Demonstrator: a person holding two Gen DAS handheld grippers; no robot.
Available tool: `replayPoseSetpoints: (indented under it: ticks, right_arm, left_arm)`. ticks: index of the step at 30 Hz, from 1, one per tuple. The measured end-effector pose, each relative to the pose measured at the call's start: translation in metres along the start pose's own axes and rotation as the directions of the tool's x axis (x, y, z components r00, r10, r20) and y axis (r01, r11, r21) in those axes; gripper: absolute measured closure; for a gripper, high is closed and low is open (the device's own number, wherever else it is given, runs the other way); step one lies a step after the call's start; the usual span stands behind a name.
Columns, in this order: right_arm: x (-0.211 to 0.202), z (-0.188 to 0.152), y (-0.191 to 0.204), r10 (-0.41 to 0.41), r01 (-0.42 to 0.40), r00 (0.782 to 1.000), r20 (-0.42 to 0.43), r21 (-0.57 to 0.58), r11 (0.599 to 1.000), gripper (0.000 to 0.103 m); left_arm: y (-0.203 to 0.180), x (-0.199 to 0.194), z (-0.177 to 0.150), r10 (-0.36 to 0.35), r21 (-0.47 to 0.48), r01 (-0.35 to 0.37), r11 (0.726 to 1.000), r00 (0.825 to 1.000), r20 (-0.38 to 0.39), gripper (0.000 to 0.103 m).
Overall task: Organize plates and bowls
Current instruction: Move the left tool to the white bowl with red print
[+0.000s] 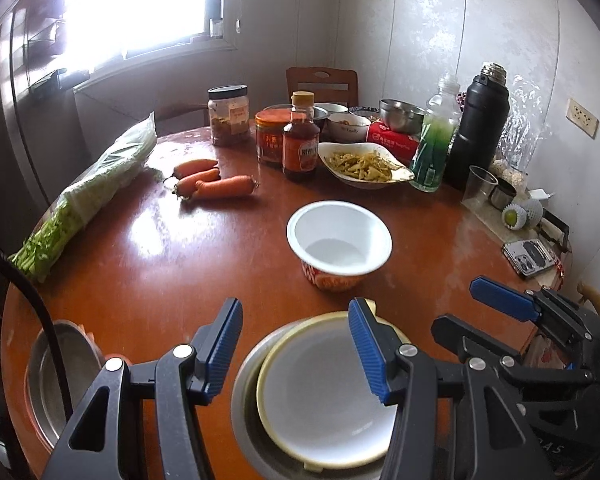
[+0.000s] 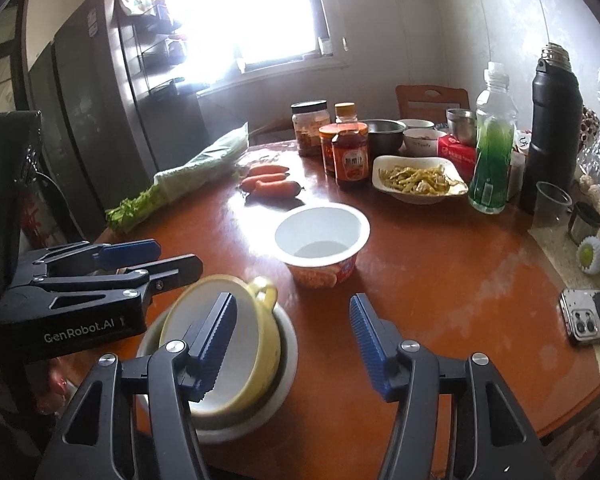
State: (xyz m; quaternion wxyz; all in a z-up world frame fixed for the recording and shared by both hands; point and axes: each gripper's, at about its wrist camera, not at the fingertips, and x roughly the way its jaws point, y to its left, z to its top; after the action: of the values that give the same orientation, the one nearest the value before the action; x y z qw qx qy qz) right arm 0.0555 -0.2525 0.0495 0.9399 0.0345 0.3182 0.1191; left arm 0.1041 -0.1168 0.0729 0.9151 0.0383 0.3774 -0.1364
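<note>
A round reddish-brown tabletop (image 1: 148, 280) fills both wrist views. In the lower centre of the left wrist view, a yellow-rimmed bowl (image 1: 320, 392) with a white inside sits nested in a shallow metal dish (image 1: 244, 412). The left gripper (image 1: 296, 348) hangs above it with its jaws released — nothing is pinched between them, though the right-hand blue pad overlaps the bowl's rim in the picture.

In the right wrist view the same yellow bowl appears at lower left, its handle pointing toward the middle of the frame. The right gripper (image 2: 292, 344) has its jaws parted and holding nothing; only bare tabletop shows between them.

Just beyond the bowl, near the centre of both views, stands an empty white instant-noodle cup (image 1: 340, 240) with a red printed wall. A second metal plate (image 1: 56, 376) lies at the lower left edge of the left view.

Further up the frame — three carrots (image 1: 212, 180), bagged greens (image 1: 96, 184), sauce jars (image 1: 284, 140), a white dish of food (image 1: 364, 164) and a black flask (image 1: 480, 128).
</note>
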Motion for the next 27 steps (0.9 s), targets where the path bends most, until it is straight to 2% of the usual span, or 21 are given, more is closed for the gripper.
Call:
replayPoseSetpoints:
  ticks: [16,22,27]
  right_arm:
    - [0.032,0.037,-0.026,-0.045,0.047,0.998,-0.046,0.033,0.998,0.042]
    - [0.051,0.046,-0.038,-0.054,0.059,0.995,-0.079,0.064,0.996,0.042]
    - [0.075,0.050,-0.043,-0.042,0.052,0.992,-0.118,0.082,0.995,0.042]
  left_arm:
    - [0.004,0.043,0.041,-0.016,-0.004,0.016,1.000,0.998,-0.053,0.047]
    - [0.009,0.073,0.052,-0.059,-0.025,0.056,0.998,0.991,-0.123,0.047]
    - [0.013,0.092,0.059,-0.058,-0.021,0.056,0.998,0.988,-0.143,0.047]
